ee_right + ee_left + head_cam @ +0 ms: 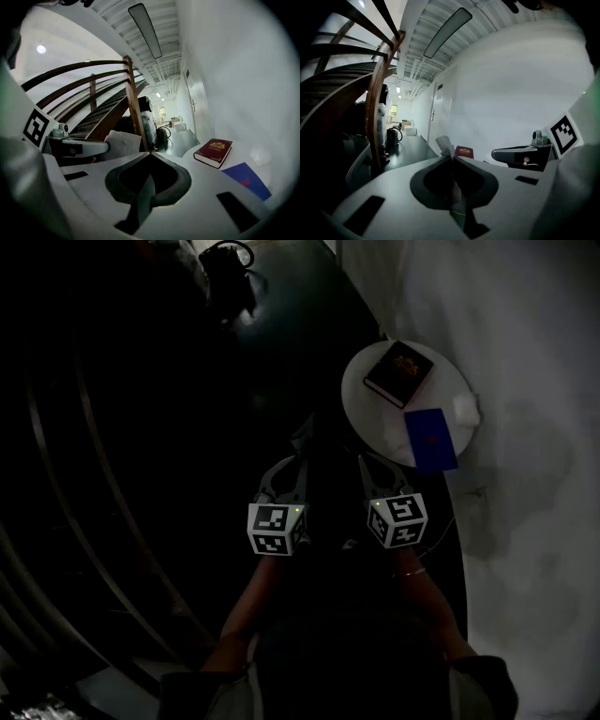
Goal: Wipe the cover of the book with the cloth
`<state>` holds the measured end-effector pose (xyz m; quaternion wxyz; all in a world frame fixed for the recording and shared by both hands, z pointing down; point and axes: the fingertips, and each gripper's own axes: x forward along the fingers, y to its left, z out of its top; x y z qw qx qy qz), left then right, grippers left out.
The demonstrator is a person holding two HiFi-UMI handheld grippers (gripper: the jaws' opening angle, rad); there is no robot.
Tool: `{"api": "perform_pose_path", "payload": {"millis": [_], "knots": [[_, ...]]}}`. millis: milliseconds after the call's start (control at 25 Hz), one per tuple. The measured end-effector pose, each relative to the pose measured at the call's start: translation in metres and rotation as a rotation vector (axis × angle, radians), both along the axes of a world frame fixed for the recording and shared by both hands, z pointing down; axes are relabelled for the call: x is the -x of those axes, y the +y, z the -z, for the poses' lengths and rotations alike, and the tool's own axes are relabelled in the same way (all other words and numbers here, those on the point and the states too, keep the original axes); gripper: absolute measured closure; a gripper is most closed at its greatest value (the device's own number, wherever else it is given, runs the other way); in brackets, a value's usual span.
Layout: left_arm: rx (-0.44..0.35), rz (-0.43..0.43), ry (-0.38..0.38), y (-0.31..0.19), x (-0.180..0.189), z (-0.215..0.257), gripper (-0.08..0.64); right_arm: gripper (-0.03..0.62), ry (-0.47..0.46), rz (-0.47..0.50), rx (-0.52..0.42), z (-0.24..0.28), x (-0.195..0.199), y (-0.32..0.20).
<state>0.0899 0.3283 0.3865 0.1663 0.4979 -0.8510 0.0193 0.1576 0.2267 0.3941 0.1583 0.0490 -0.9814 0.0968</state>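
Observation:
A dark red book (397, 373) (214, 151) (464, 151) with a gold emblem lies closed on the round white table (366, 409) (234, 161). My left gripper (286, 470) (451, 158) is shut on a pale cloth (445, 143) (121, 141), which sticks out past its tips. My right gripper (373, 470) (150, 155) is shut with nothing in it. Both hang side by side in the air, short of the table's near edge. The book is ahead and to the right of them.
A flat blue booklet (430, 439) (246, 178) lies near the table's front edge, a small crumpled white thing (466, 409) (260, 156) at its right rim. A white wall runs along the right. A wooden staircase (133, 103) and dark bags (228, 263) are on the left.

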Motion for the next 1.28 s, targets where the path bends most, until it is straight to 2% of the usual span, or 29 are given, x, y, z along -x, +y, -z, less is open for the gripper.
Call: {"api": "perform_pose_path", "payload": {"millis": [240, 440, 600, 1000, 1280], "knots": [[0.009, 0.007, 0.026, 0.024, 0.000, -0.006, 0.538, 0.565, -0.002, 0.005, 0.020, -0.002, 0.004, 0.023], [0.004, 0.027, 0.022, 0.026, -0.005, -0.005, 0.537, 0.565, -0.011, 0.035, 0.008, 0.000, 0.002, 0.024], [0.006, 0.033, 0.022, 0.026, -0.010, -0.005, 0.537, 0.565, -0.016, 0.041, 0.034, -0.001, -0.001, 0.020], [-0.011, 0.030, 0.011, -0.007, -0.020, 0.000, 0.537, 0.563, -0.013, -0.032, 0.031, 0.006, -0.026, -0.025], [0.037, -0.001, -0.014, -0.043, -0.006, -0.002, 0.537, 0.563, -0.009, -0.136, 0.048, -0.002, -0.037, -0.069]]}}
